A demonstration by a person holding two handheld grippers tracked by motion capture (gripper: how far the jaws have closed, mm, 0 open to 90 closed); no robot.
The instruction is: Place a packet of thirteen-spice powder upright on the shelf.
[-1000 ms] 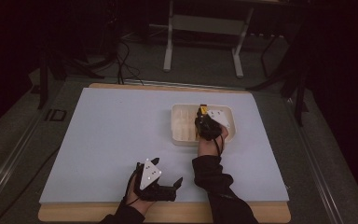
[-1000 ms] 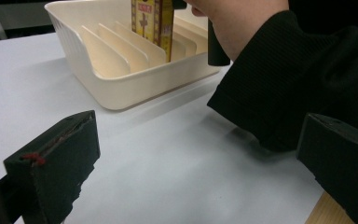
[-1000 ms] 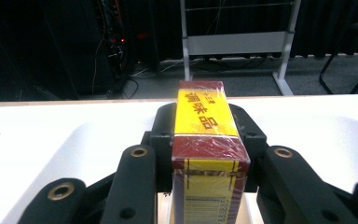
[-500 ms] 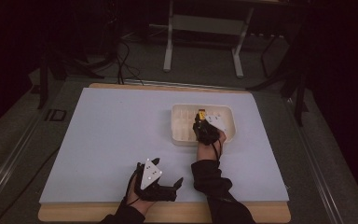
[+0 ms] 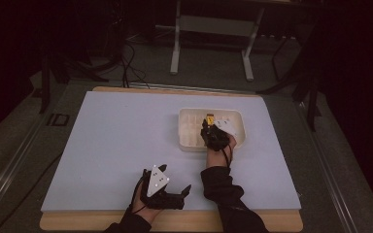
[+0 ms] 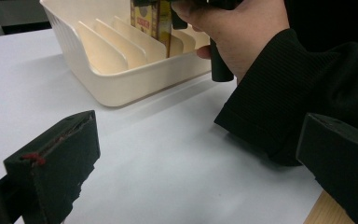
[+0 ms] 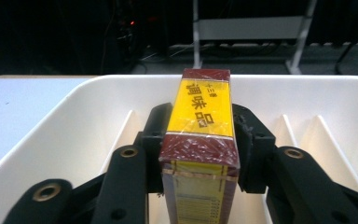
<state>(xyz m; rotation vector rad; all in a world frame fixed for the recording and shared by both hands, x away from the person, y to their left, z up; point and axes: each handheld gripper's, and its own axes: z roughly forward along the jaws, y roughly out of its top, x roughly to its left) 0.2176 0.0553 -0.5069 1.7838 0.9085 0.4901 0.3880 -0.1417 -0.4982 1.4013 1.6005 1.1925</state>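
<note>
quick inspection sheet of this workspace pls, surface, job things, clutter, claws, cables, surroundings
surface: pale sheet over a wooden board, bare apart from the tray
job's things: yellow and maroon box upright inside the cream divider tray
clutter: nothing seen
claws: right claw, jaws just easing open, box between them, over the tray; left claw open, holds nothing, near the front edge
cables: black cables on the floor beyond the table
surroundings: dark room, metal stand behind
</note>
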